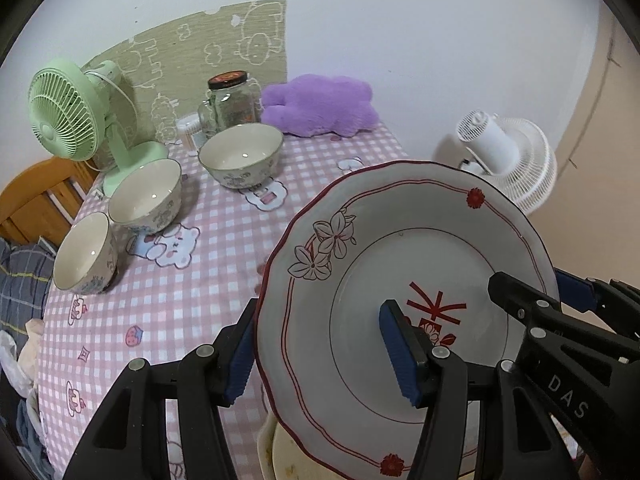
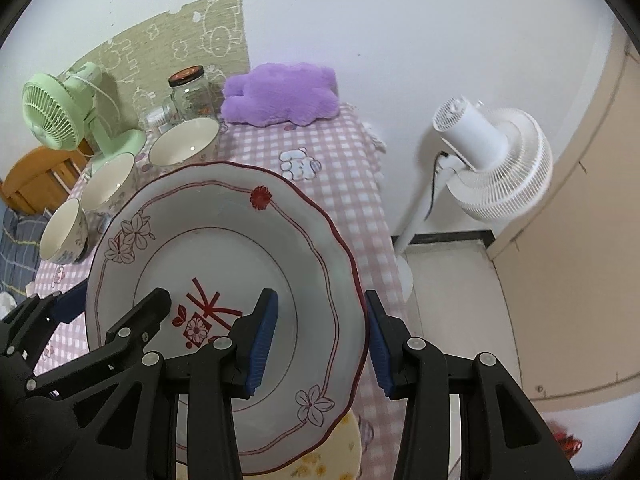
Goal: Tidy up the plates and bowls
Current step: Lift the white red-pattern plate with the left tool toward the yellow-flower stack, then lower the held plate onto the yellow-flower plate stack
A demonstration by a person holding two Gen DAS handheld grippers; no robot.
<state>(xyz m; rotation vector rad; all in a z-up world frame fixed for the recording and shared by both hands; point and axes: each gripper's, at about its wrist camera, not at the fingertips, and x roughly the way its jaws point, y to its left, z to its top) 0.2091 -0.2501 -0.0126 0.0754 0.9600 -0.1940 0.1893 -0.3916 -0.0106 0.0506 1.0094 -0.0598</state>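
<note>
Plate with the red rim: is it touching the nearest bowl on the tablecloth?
Apart. In the left wrist view, the plate is held up, with bare tablecloth showing between its rim and the nearest bowl.

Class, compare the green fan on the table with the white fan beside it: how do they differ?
The green fan stands on the checked tablecloth; the white fan stands on the floor on a tall pole. The green fan's grille faces left, the white fan's faces right. Both have round grilles.
</note>
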